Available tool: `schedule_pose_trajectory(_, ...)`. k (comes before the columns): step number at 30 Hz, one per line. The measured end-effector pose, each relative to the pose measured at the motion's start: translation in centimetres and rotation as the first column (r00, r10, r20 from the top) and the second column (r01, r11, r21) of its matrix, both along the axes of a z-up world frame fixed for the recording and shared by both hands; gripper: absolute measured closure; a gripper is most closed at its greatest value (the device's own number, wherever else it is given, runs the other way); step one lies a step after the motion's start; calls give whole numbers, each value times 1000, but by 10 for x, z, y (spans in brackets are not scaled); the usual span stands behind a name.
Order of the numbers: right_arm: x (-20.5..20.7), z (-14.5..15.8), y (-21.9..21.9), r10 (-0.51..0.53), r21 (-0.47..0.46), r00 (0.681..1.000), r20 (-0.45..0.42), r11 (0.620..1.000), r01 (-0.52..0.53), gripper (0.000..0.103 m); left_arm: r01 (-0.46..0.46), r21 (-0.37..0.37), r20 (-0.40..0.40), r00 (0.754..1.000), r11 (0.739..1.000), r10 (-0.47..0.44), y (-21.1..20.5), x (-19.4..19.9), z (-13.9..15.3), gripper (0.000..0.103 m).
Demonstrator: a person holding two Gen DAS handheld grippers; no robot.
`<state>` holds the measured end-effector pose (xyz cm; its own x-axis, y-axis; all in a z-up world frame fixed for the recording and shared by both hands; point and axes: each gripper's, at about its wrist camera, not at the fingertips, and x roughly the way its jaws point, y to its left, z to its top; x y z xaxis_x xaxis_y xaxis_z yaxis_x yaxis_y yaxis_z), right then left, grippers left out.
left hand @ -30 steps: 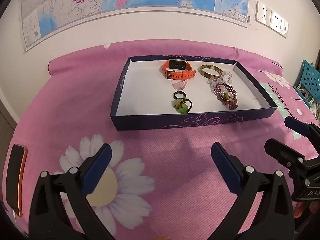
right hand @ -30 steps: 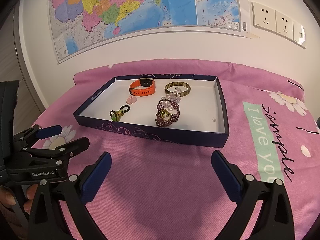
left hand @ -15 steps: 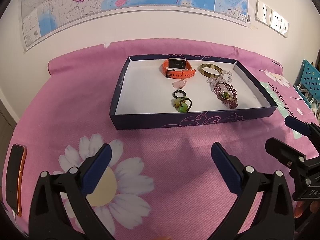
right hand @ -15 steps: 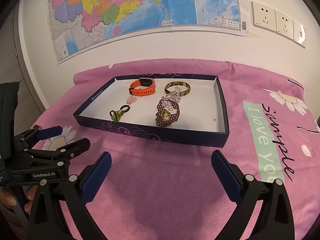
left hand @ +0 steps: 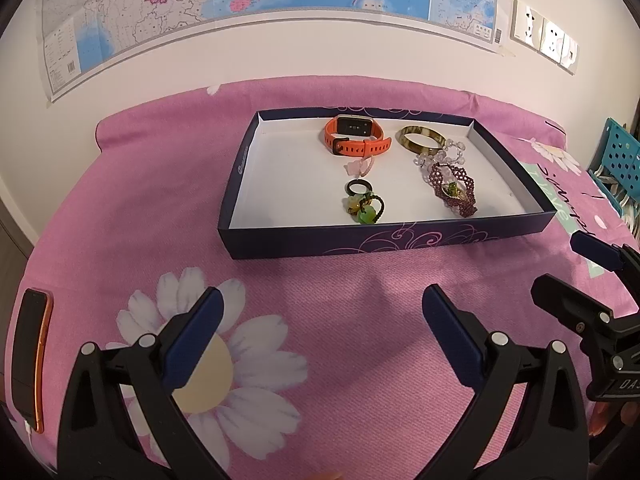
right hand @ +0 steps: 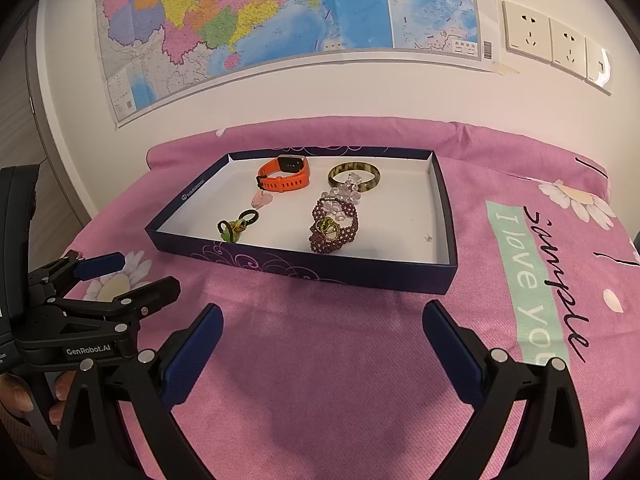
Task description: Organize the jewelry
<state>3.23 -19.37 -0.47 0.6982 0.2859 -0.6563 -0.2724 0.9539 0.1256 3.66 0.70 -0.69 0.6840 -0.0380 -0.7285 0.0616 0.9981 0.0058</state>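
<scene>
Nearest, left gripper [left hand: 318,316] and right gripper [right hand: 320,332] spread wide, empty, above pink floral cloth [left hand: 304,288]. Farther, shallow navy cardboard tray [left hand: 384,240] holding orange watch [left hand: 354,140], beaded maroon bracelet [left hand: 454,190], tangled with clear beads: risk of snagging both. Only left view showing black-and-orange phone [left hand: 30,360], far left.

Wall map [right hand: 280,20], sockets [right hand: 556,46], pink floral cloth [left hand: 140,208], perhaps a phone [left hand: 30,360].
</scene>
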Motion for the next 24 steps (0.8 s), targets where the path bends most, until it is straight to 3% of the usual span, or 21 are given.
schedule_pose_trajectory(24, 2, 1, -3, -1, 1, 1000, 0, 1000, 1, 7, 4, 4, 0, 1000, 1000, -4, -1, 2, 0, 5)
